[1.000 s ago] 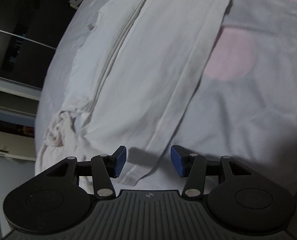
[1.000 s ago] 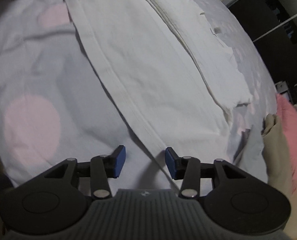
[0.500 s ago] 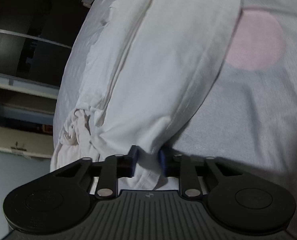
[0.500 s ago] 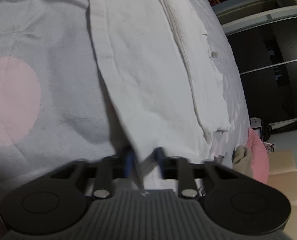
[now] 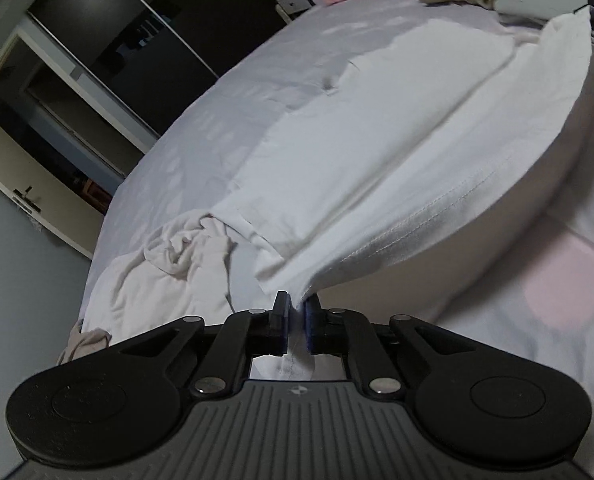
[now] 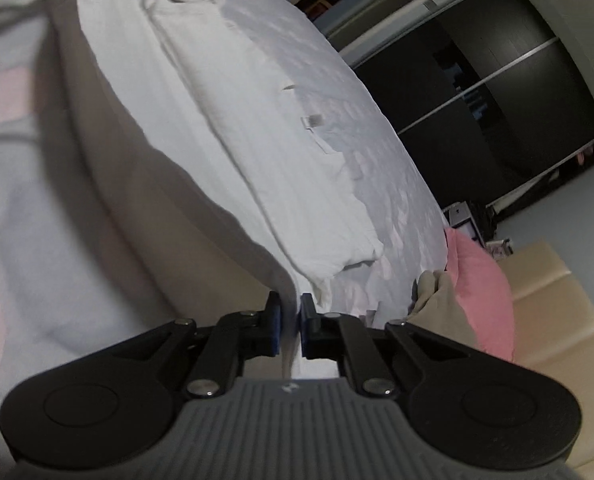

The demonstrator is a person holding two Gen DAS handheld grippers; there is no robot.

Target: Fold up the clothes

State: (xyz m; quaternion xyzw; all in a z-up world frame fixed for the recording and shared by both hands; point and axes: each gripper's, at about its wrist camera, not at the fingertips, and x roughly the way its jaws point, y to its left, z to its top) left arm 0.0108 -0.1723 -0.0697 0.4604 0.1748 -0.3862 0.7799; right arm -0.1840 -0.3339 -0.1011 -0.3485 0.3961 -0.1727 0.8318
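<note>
While the white garment (image 5: 397, 152) lies lengthwise on the bed (image 5: 225, 120), its near hem is raised off the spotted bedsheet (image 5: 557, 280), with shadowed room beneath the lifted edge. At the bed's left edge in the left wrist view a crumpled cream cloth (image 5: 177, 256) sits just beside the garment. The left claw (image 5: 295, 320) is nearly closed, its blue pads pinching one hem corner. The right claw (image 6: 290, 320) is closing, pads pressed on the other hem corner, the fabric passing between them. Only the left view shows a door handle at far left; only the right view shows a beige cushioned seat (image 6: 557, 320) beside the pink pillow (image 6: 481, 280) and tan cloth (image 6: 437, 300).
</note>
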